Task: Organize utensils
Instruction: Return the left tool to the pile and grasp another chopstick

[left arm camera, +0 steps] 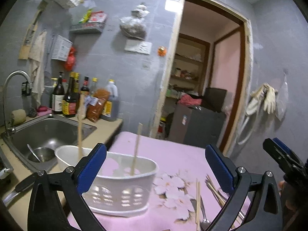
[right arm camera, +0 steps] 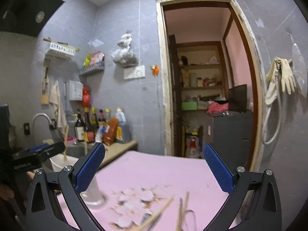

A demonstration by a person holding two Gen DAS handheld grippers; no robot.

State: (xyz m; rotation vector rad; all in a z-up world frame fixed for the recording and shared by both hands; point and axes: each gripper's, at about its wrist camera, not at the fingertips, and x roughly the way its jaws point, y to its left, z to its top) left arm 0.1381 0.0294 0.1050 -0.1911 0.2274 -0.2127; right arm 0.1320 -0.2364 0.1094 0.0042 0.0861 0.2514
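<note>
A white slotted utensil holder (left arm camera: 123, 184) stands on the pink floral tablecloth (left arm camera: 173, 154). A wooden chopstick (left arm camera: 136, 150) and a longer wooden utensil (left arm camera: 79, 129) stand upright in it. My left gripper (left arm camera: 155, 150) hovers open over the holder with nothing between its blue pads. Loose chopsticks (left arm camera: 197, 202) and metal cutlery (left arm camera: 213, 188) lie on the cloth to the right. My right gripper (right arm camera: 154, 148) is open and empty above the blurred loose chopsticks (right arm camera: 159, 211). In the right wrist view the holder (right arm camera: 61, 162) shows at the left, behind the left gripper's body.
A steel sink (left arm camera: 48, 132) with a bowl and a faucet (left arm camera: 15, 80) lies to the left. Sauce bottles (left arm camera: 77, 100) line the counter behind it. A knife (left arm camera: 17, 190) rests on the counter's near edge. An open doorway (left arm camera: 207, 77) lies beyond the table.
</note>
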